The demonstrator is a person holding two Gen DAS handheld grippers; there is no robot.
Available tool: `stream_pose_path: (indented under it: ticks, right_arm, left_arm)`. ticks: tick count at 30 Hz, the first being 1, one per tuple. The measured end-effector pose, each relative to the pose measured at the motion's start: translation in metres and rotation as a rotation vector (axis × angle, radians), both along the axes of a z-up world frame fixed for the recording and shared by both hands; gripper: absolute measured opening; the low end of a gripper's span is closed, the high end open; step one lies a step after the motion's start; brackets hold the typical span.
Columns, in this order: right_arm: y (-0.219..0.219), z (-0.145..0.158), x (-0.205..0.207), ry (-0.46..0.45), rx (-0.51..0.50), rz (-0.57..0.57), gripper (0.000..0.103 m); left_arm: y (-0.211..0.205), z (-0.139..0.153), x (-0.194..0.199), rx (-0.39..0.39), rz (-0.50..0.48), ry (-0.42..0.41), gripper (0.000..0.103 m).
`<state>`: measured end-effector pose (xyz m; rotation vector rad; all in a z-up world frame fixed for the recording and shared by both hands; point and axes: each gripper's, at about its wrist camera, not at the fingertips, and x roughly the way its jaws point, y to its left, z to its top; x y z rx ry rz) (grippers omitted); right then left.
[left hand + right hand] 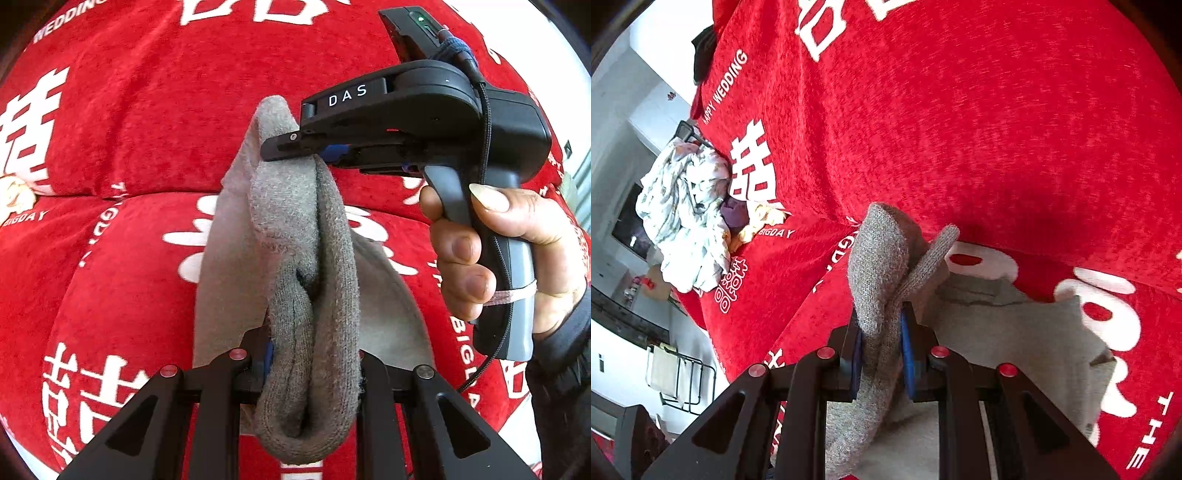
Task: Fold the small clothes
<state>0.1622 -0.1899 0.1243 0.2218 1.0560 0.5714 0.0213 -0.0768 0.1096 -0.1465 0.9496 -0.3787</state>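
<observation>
A grey knit sock [314, 280] hangs stretched between my two grippers above the red sofa cover [122, 147]. My left gripper [310, 369] is shut on its near, bunched end. My right gripper [284, 147], held in a hand, is shut on its far end. In the right wrist view the right gripper [882, 343] clamps the sock [879, 266] between blue pads [908, 354], with the sock's tip sticking up past the fingers. A paler grey garment [1015, 332] lies flat on the cover under the sock; it also shows in the left wrist view [384, 314].
A crumpled white patterned cloth pile [683, 218] with a purple item [735, 214] lies at the sofa's far left end. A metal rack [679, 376] stands on the floor beyond the sofa edge. The red cover [960, 129] carries white lettering.
</observation>
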Motion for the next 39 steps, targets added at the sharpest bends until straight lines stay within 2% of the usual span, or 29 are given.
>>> stream_pose_path:
  ticks: [10, 24, 39]
  right_arm:
    - [-0.064, -0.002, -0.009, -0.012, 0.034, -0.019, 0.019]
    - [-0.13, -0.026, -0.02, -0.011, 0.111, -0.06, 0.019]
    - [-0.15, -0.033, -0.027, -0.012, 0.151, -0.082, 0.019]
  left_arm:
    - [-0.061, -0.003, 0.002, 0.048, -0.084, 0.009, 0.02]
    - [-0.13, -0.017, -0.005, 0.148, -0.159, 0.017, 0.02]
    - [-0.16, -0.025, -0.007, 0.234, -0.163, 0.011, 0.02]
